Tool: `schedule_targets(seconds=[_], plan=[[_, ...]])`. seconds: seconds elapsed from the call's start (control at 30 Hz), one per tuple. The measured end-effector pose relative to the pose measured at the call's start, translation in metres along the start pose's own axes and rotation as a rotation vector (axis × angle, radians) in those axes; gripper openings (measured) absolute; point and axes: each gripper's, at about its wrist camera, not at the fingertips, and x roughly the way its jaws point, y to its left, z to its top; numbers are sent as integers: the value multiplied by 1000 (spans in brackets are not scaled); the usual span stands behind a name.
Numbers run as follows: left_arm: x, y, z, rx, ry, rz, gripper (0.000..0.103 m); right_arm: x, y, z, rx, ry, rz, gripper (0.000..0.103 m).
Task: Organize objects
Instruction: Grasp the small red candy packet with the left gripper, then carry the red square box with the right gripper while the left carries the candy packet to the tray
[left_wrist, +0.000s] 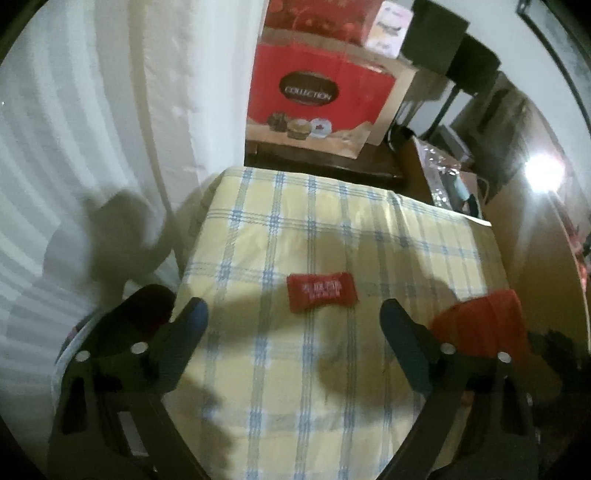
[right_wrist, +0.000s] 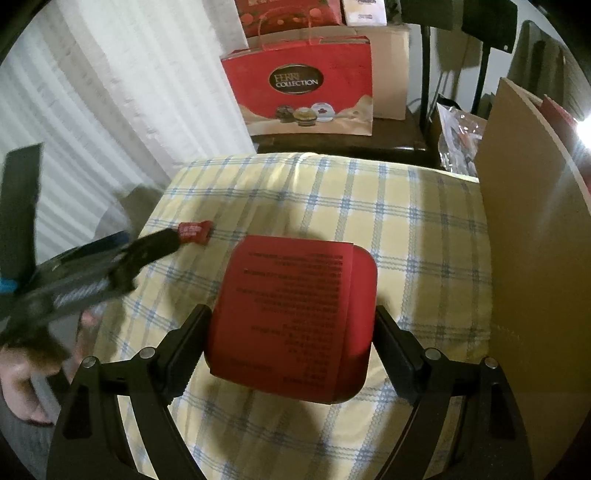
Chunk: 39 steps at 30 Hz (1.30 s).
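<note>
Pretty dim and soft overall, heavy fisheye bending at the edges, a blown-out glare spot (left_wrist: 545, 173) far right, gripper shadows across the checked cloth (left_wrist: 332, 236).

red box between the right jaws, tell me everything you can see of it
The red rounded-corner box looks like smooth card or plastic, squarish with soft corners. A matching red paper sleeve printed with lines of dark small text, unreadable here, wraps its top face, leaving a plain strip along the box's right side. It sits flat on the yellow and blue checked cloth, and the right gripper has one jaw against each side of it. The left wrist view shows only its red edge.
</note>
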Motion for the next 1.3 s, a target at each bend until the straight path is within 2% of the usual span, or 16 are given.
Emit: schedule_targets(seconds=[0.3,0.4,0.47,0.57,0.7,0.73,1.0,1.03,1.13,1.3], plan=[[30,-23,11,53,38,54,79,-2,-2,-2,-7,0,8,87],[35,-31,11,88,24,93,66,-2,-2,-4,-12,-1,7,87],[35,-37,8,125,14,129,53,-2,-1,-3,-11,-1,7,87],[31,-40,7,130,12,109,35,-2,-1,-4,-10,-2,7,87],[27,-35,8,110,18,88,28,-5,1,-5,-9,-9,8,87],[27,-33,8,102,19,79,21,-6,2,-5,-11,-11,8,87],[12,-24,3,62,23,22,11,-20,6,-2,-22,-31,11,87],[9,-23,3,52,22,11,6,-22,6,-2,-23,-32,13,87],[-2,-21,1,32,14,-25,6,-28,7,-2,-25,-40,16,87],[-14,-23,-2,45,4,-30,6,-39,7,-2,-24,-60,17,87]])
